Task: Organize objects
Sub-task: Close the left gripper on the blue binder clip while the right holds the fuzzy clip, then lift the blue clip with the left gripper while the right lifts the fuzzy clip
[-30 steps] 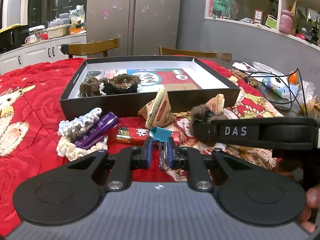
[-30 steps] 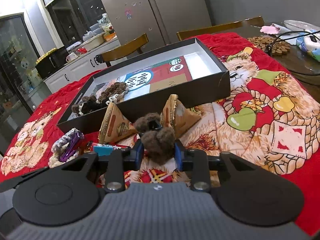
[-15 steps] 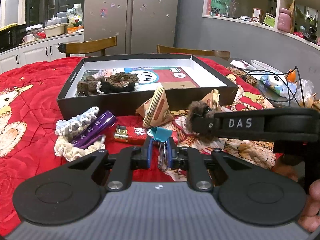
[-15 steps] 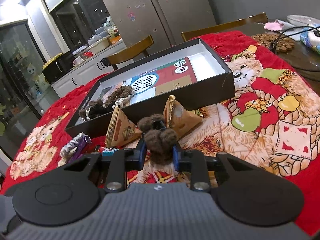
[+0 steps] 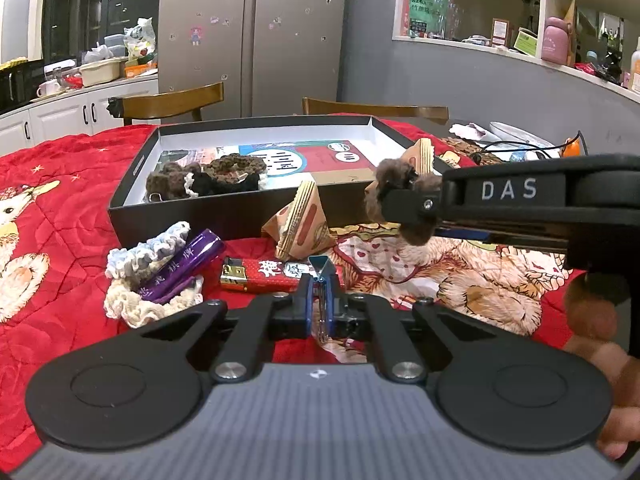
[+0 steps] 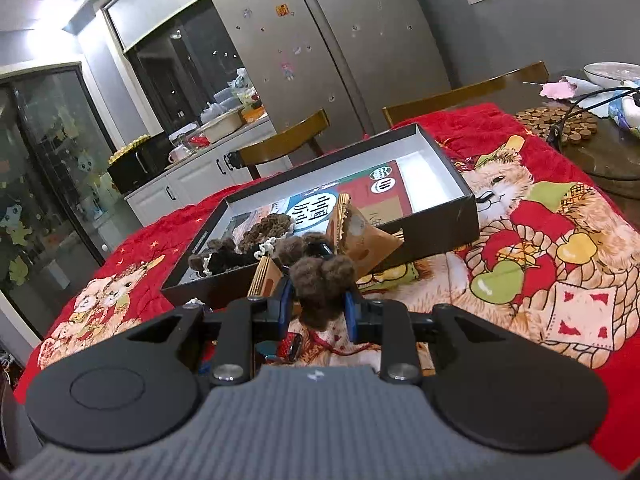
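My left gripper point(image 5: 320, 304) is shut on a blue binder clip point(image 5: 321, 270) and holds it low over the red cloth. My right gripper point(image 6: 318, 306) is shut on a fuzzy brown scrunchie point(image 6: 322, 282), lifted above the table in front of the black box point(image 6: 440, 236); it also shows in the left wrist view point(image 5: 400, 196). The box point(image 5: 208, 216) holds several dark scrunchies point(image 5: 208, 176) at its left end and a printed card.
On the cloth in front of the box lie two triangular paper packets point(image 5: 300, 220), a red lighter point(image 5: 272, 276), a purple tube point(image 5: 184, 264) on pale scrunchies point(image 5: 140, 304). Chairs stand behind the table. Cables and dishes point(image 6: 600, 120) lie at the right.
My right gripper has lifted the brown scrunchie up and toward the box. My left gripper has stayed nearly still with the clip.
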